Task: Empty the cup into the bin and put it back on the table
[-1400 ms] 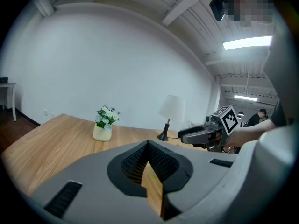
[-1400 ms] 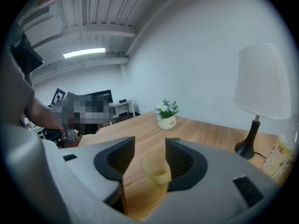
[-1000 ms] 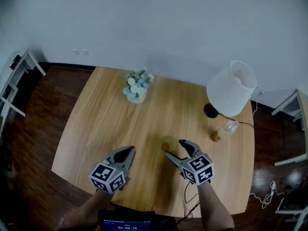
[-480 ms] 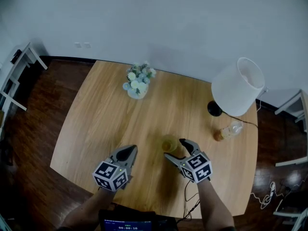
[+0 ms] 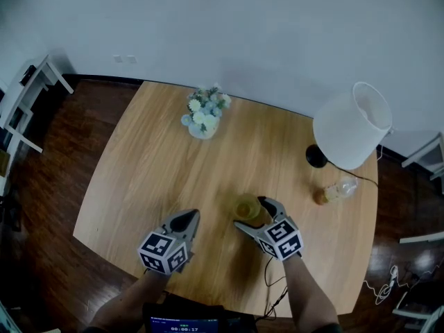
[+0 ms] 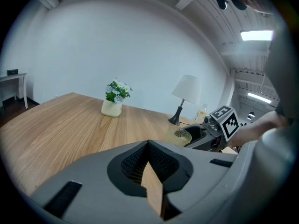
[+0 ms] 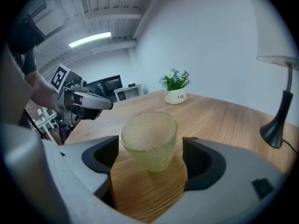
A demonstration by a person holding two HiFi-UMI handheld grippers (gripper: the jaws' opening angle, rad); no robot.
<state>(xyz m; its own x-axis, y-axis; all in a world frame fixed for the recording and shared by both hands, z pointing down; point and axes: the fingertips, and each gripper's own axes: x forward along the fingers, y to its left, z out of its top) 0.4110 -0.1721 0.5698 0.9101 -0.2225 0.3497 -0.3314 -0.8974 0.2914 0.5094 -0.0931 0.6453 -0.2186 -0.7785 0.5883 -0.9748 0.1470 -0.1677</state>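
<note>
One view, from the right tongs [image 7: 150, 148], shows cup [image 7: 148, 132] loose between opening jaws; left tongs [image 6: 149, 147] clenched.

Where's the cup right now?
The cup stands on the table, near-right in the head view, between the opening jaws of the right gripper.

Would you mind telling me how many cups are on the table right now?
1: the cup stands on the table near the person's side, between the opening jaws of the right hand-held gripper. None seems hidden.
</note>
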